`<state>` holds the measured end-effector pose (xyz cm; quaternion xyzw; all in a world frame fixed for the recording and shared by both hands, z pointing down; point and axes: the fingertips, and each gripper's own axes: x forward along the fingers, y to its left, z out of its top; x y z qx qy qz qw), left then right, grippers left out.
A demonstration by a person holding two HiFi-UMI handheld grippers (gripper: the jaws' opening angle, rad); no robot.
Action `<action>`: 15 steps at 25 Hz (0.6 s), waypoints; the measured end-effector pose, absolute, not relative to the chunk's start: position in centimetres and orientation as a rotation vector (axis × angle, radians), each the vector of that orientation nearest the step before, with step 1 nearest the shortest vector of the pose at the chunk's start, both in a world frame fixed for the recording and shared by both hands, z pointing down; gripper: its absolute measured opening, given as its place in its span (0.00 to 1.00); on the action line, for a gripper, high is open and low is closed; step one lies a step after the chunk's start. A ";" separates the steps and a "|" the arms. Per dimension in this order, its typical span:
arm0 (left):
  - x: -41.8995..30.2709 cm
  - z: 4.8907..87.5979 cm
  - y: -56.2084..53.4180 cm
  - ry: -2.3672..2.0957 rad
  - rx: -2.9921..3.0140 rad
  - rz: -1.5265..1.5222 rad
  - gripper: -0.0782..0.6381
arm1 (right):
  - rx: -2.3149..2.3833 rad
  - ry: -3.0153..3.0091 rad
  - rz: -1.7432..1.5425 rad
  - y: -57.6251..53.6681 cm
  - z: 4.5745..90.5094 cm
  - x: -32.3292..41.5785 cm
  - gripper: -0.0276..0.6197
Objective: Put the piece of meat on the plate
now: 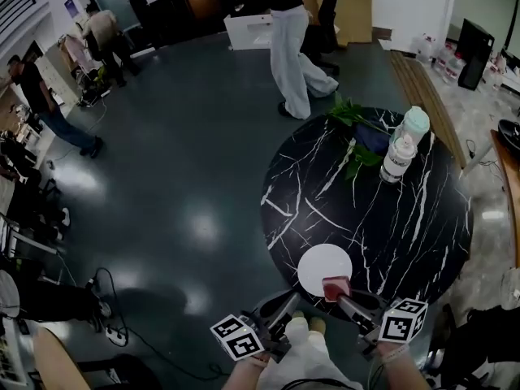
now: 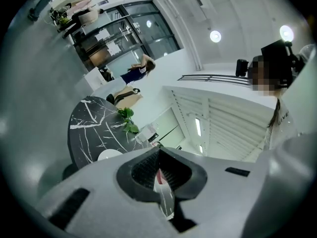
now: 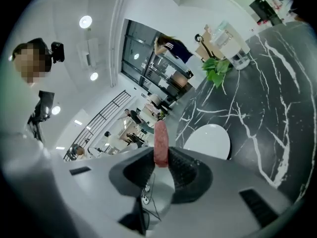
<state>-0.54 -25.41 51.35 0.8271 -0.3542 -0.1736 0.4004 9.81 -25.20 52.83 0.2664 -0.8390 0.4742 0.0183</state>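
Observation:
A white plate [image 1: 322,266] lies near the front edge of the round black marble table [image 1: 390,218]. My right gripper [image 1: 343,297] is shut on a reddish piece of meat [image 1: 335,287], held just at the plate's near right rim. In the right gripper view the meat [image 3: 160,139] stands upright between the pads of the right gripper [image 3: 161,156], with the plate [image 3: 210,140] beyond it. My left gripper [image 1: 284,303] hovers off the table's front edge, left of the plate, shut with nothing in it. In its own view the left gripper [image 2: 158,151] has its jaws closed at the tips, with the plate [image 2: 109,154] ahead.
Two plastic bottles [image 1: 404,146] and a bunch of green leaves [image 1: 357,140] stand at the table's far side. A person in pale trousers [image 1: 291,55] stands beyond the table, and others are at the far left. A power strip with cables [image 1: 114,325] lies on the dark floor.

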 end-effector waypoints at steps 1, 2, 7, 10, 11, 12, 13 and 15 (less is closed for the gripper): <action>-0.5 52.2 -25.7 -0.900 2.084 -0.427 0.12 | 0.833 -2.578 1.491 -25.7 53.6 9.8 0.17; -0.5 53.1 -26.2 -0.906 2.073 -0.420 0.12 | 0.840 -2.550 1.507 -26.3 54.3 9.8 0.17; -1.2 56.2 -29.7 -0.937 2.069 -0.418 0.12 | 0.823 -2.434 1.486 -28.7 58.1 8.4 0.17; -1.3 57.9 -31.4 -0.947 2.085 -0.402 0.12 | 0.799 -2.374 1.488 -29.4 59.7 7.5 0.17; -1.4 58.3 -31.9 -0.946 2.086 -0.403 0.12 | 0.793 -2.357 1.500 -29.6 60.1 7.2 0.17; -1.5 58.6 -32.2 -0.945 2.086 -0.408 0.12 | 0.786 -2.343 1.511 -29.7 60.4 6.9 0.17; -1.7 58.8 -32.5 -0.945 2.084 -0.416 0.12 | 0.781 -2.331 1.518 -29.9 60.7 6.6 0.17; -1.9 59.0 -32.7 -0.943 2.077 -0.433 0.12 | 0.776 -2.310 1.515 -30.3 61.1 6.3 0.17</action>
